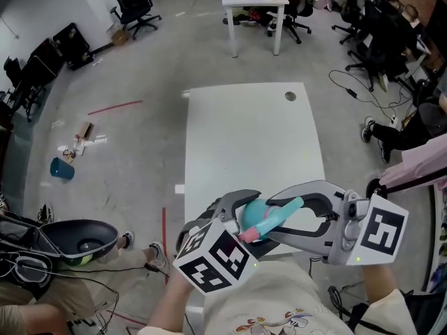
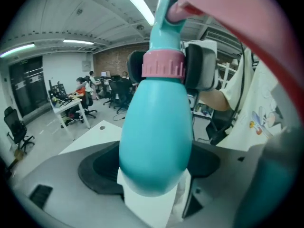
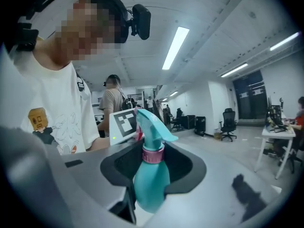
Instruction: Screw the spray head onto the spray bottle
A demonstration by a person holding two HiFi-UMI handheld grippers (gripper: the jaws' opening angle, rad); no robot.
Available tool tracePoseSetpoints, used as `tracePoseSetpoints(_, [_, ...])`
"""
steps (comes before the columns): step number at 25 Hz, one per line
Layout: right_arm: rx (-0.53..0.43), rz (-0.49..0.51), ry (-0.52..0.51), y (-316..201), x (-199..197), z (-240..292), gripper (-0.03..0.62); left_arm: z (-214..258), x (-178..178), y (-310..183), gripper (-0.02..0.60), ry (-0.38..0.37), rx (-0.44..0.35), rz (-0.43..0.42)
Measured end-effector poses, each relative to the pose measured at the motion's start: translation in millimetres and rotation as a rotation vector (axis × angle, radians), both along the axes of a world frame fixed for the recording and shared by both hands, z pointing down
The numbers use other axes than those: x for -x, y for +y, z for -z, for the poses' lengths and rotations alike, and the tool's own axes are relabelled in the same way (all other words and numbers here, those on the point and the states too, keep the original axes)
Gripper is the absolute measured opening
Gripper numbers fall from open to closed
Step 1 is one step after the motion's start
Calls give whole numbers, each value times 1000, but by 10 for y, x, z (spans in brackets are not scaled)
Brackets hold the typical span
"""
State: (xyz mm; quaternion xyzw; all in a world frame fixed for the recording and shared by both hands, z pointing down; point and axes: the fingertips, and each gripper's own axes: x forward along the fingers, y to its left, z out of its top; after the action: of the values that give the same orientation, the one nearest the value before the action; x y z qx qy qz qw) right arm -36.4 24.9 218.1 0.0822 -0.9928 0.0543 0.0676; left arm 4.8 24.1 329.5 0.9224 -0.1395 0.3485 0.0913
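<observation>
I've got open room fwd: surface (image 1: 251, 138) is bare white top, only a cable hole (image 1: 290, 95) near its far right corner. Left claw (image 1: 250, 208) and right claw (image 1: 269, 220) both clamp the spray bottle (image 1: 257, 215) close to my chest, so no gap btw them. Right side's tight: seated person (image 1: 419, 162) just off the edge. Left: shoes (image 1: 155, 255) near the surface, blue cup (image 1: 61, 168) further out.

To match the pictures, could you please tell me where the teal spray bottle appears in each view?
Head view: teal spray bottle low centre.
Left gripper view: fills the centre.
Right gripper view: bottom centre.
Shared landmark: the person's printed T-shirt.
</observation>
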Motion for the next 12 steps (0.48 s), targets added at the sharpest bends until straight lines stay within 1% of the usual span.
tracePoseSetpoints(4, [-26, -227, 31, -211, 6, -37, 145, -54, 38, -215, 403, -19, -28, 165])
tracePoseSetpoints(6, [-27, -326, 44, -266, -33, -67, 146, -75, -4, -260, 403, 0, -19, 198])
tracePoseSetpoints(7, [-14, -353, 45, -272, -49, -86, 146, -76, -22, -257, 403, 18, -7, 196])
tracePoseSetpoints(8, [8, -360, 43, -264, -57, -107, 146, -73, -30, -238, 403, 37, 5, 180])
tracePoseSetpoints(9, [39, -343, 39, -239, -56, -131, 147, -66, -27, -201, 403, 53, 15, 149])
tracePoseSetpoints(10, [76, -302, 31, -198, -50, -153, 153, -58, -14, -146, 403, 66, 24, 101])
tracePoseSetpoints(12, [139, -158, -10, -75, -33, -150, 214, -33, 46, 29, 403, 90, 49, -37])
